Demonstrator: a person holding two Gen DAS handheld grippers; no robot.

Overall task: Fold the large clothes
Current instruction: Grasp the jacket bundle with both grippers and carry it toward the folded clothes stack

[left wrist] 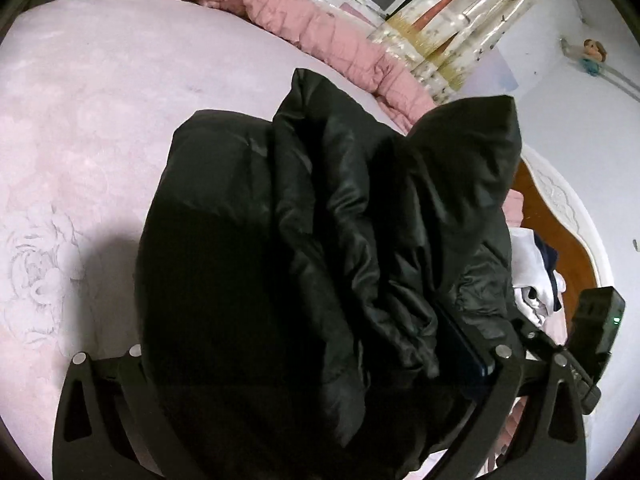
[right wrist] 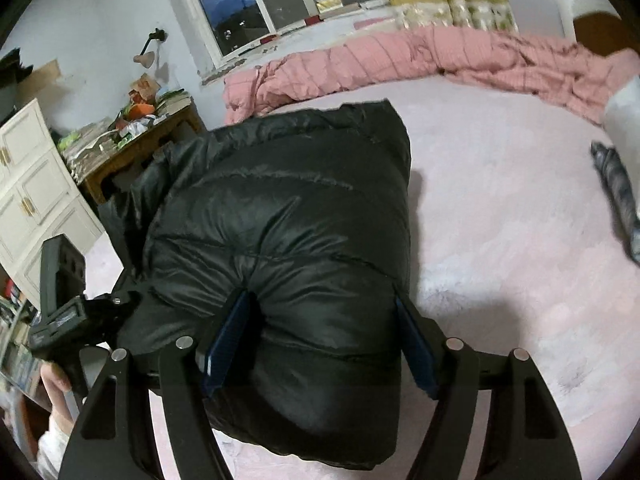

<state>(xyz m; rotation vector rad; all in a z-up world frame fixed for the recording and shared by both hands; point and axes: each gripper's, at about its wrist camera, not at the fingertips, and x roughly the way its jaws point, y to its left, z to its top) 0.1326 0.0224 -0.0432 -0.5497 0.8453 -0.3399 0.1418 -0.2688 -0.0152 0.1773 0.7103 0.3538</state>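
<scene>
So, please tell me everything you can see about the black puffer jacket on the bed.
The black puffer jacket is a shiny, quilted, padded garment, folded into a thick bundle with stitched seams across it. It lies on the pale pink bedspread. In the left wrist view crumpled layers and a pointed corner stick up. The right gripper has its blue pads pressed into the near end, denting the padding. The left gripper also surrounds the bundle; its grip is unclear.

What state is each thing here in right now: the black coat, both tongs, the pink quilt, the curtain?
Black puffer coat: folded into a thick bundle on the bed.
Right tongs: clamped on the bundle's near end.
Left tongs: spread wide around the bundle.
Pink quilt: rumpled along the far edge.
Curtain: drawn aside.
</scene>
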